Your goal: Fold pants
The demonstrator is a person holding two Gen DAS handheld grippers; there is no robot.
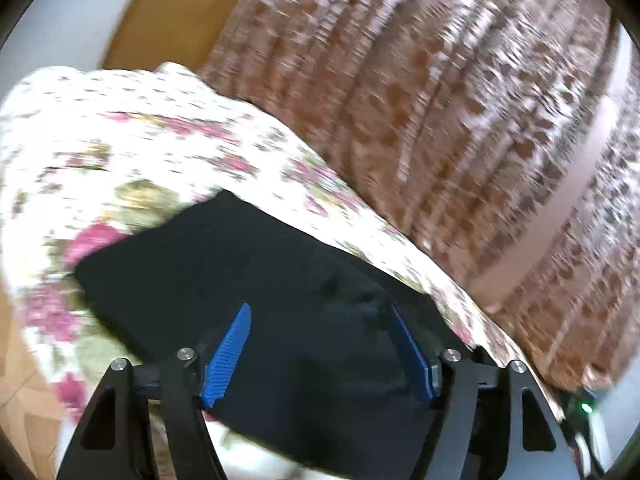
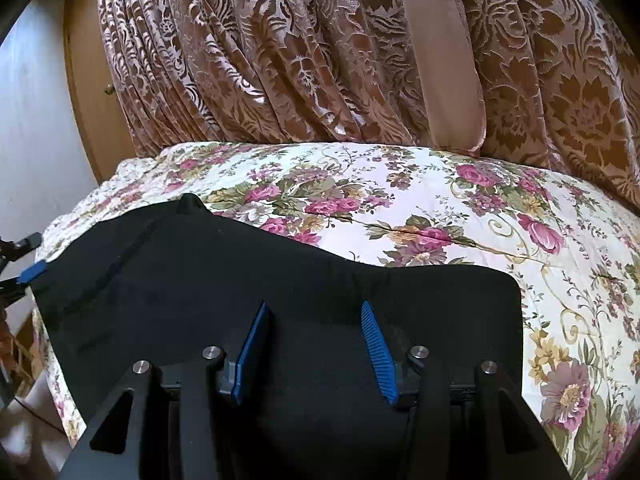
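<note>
Black fabric pants (image 2: pixel 280 280) spread flat on a white bedspread printed with pink roses and green leaves (image 2: pixel 460 208), filling the near and left part of the bed in the right wrist view. Far edge of the pants wavy, with a small peak sticking up toward the left (image 2: pixel 191 202); right edge rounded and lying well short of the bed's right side.

Right gripper (image 2: pixel 314 350) low over the pants, 2 ribbed blue pads (image 2: pixel 376 350) spread wide apart, jaws open with nothing pinched; only dark cloth visible in the gap. Whether the tips touch the fabric: cannot tell.

Left gripper (image 1: pixel 324 352) likewise over black cloth, 2 blue pads (image 1: pixel 228 356) standing far apart, jaws open and empty. Left wrist view tilted and smeared, so fine detail lost. In that view the pants (image 1: pixel 248 272) run diagonally across the bedspread (image 1: pixel 132 128), a corner reaching toward the upper left.

From the right wrist view, the left gripper's blue pad (image 2: pixel 33 271) at the far left edge of the pants, just beside the cloth.

Behind the bed, a brown and pale pink damask curtain in heavy pleats (image 2: pixel 280 60), a plain tan fabric band (image 2: pixel 440 52) hanging down it, and a wooden cabinet door with a small knob (image 2: pixel 90 92) to the left.
</note>
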